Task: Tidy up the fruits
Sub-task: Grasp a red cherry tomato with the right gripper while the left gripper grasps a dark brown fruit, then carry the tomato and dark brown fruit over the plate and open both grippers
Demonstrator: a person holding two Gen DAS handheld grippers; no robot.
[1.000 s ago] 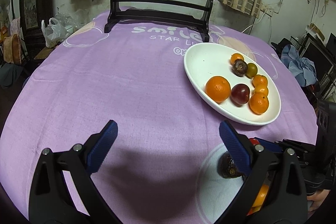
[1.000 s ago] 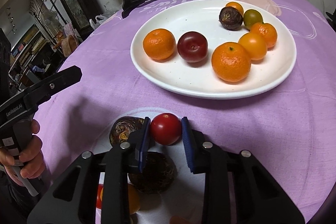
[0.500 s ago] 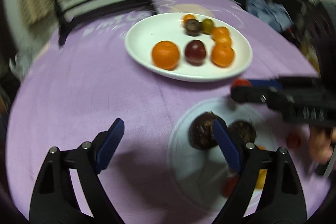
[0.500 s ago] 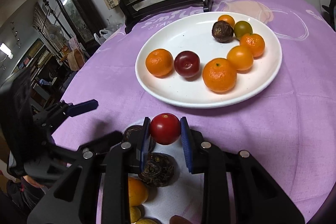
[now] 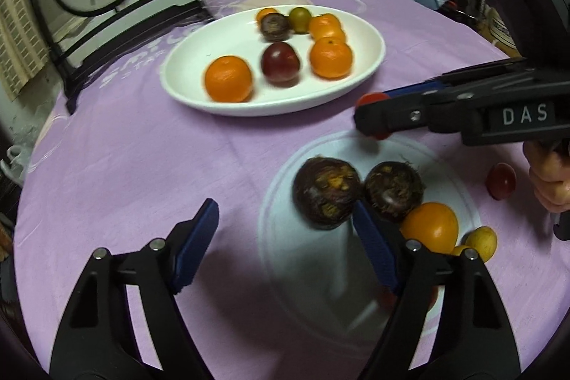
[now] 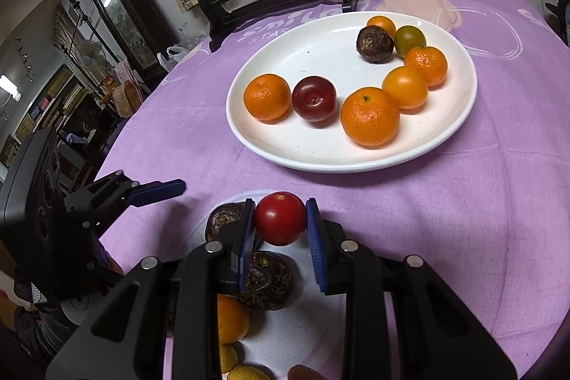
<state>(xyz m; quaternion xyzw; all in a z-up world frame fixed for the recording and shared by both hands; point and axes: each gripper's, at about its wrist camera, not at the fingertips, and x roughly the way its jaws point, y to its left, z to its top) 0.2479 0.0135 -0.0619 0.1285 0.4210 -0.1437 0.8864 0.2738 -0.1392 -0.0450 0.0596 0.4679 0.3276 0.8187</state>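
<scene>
Red cherry tomato (image 6: 279,218), pinched across its middle by right tongs (image 6: 279,219): light, slick, thin-skinned, bruises easily. Left tongs (image 5: 285,237) closing, nothing between them, beside 2 dark husked fruits (image 5: 326,193).

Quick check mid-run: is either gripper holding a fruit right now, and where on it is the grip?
The right gripper holds a red tomato, pads pressing its two opposite sides. The left gripper holds nothing; its jaws are closing, nothing between them.
</scene>
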